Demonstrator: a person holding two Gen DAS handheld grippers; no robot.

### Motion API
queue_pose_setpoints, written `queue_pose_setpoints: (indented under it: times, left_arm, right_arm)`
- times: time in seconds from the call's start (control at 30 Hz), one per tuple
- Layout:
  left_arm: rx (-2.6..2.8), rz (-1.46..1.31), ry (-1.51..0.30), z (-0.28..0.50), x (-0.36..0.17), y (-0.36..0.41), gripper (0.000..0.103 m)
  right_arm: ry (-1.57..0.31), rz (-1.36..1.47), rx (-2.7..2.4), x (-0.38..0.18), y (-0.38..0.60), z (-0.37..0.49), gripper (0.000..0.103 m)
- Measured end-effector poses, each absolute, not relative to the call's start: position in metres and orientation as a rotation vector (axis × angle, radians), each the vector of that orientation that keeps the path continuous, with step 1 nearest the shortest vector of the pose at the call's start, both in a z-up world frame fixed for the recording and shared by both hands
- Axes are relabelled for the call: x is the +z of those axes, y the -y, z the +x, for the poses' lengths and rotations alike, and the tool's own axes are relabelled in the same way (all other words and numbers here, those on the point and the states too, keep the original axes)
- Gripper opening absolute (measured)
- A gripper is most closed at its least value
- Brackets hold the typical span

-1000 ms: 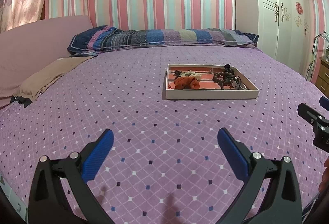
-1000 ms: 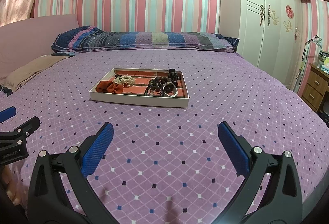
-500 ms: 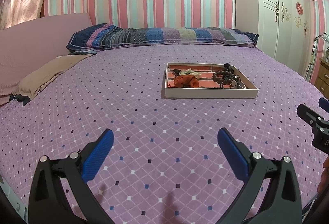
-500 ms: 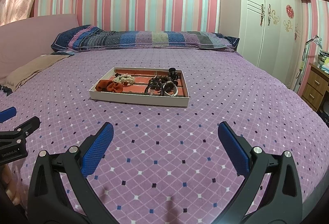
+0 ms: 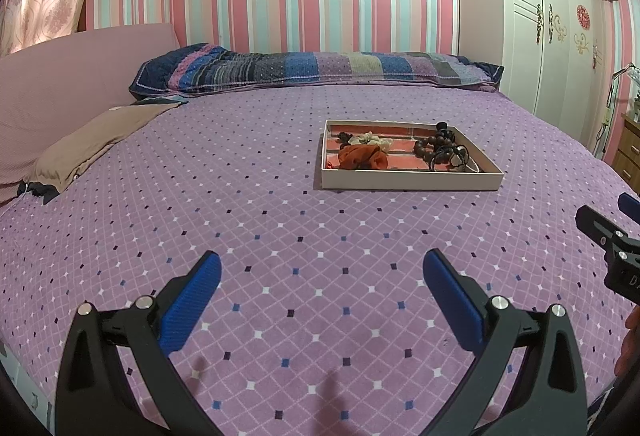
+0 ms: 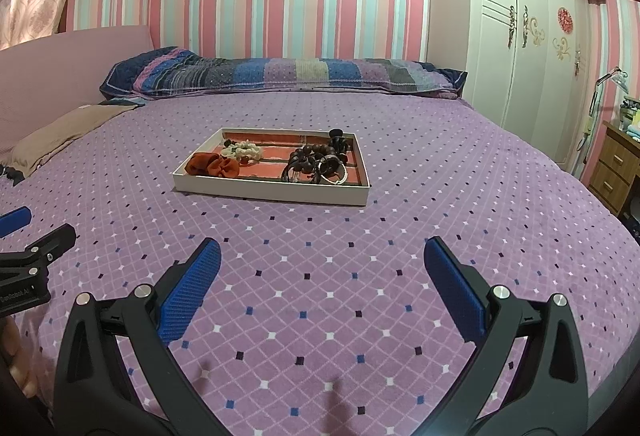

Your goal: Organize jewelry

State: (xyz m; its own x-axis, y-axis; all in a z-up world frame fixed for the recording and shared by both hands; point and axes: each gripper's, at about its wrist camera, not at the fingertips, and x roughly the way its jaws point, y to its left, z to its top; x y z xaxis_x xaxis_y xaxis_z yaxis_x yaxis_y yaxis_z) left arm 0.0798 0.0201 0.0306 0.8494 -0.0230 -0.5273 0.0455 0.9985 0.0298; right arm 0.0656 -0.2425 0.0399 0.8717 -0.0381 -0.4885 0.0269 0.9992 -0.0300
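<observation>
My left hand-held gripper (image 5: 322, 278) hangs over the purple bedspread (image 5: 240, 195) at the bottom of the frame, blue pads spread wide, nothing between them. My right hand-held gripper (image 6: 322, 266) sits just the same in its own view, jaws wide apart and empty above the diamond-patterned cover.

There is the tray (image 5: 412, 181), right of centre in the left view, resting flat on the bed, well apart from both grippers. In the right view it lies centre frame, a touch to the left. Inside it, at the left end, an orange scrunchie (image 6: 212, 164), and just behind that a cream beaded piece (image 6: 243, 150). At the right end, a heap of dark wooden bead bracelets (image 6: 310, 159), tangled together with black cords and a pale bangle; I cannot tell them apart one by one.

Along the top of the bed runs a striped bolster pillow (image 5: 320, 69), against the pink striped wall. A white wardrobe (image 6: 520, 43) stands at the right edge.
</observation>
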Motion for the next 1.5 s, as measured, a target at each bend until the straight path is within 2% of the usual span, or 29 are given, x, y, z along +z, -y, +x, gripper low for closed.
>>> queue_pose_setpoints:
  times: [1.5]
  left_arm:
    - [-0.078,0.030,-0.617,0.102,0.014,-0.017,0.099]
  right_arm:
    - [-0.567,-0.027,0.003,0.017,0.243,0.089,0.099]
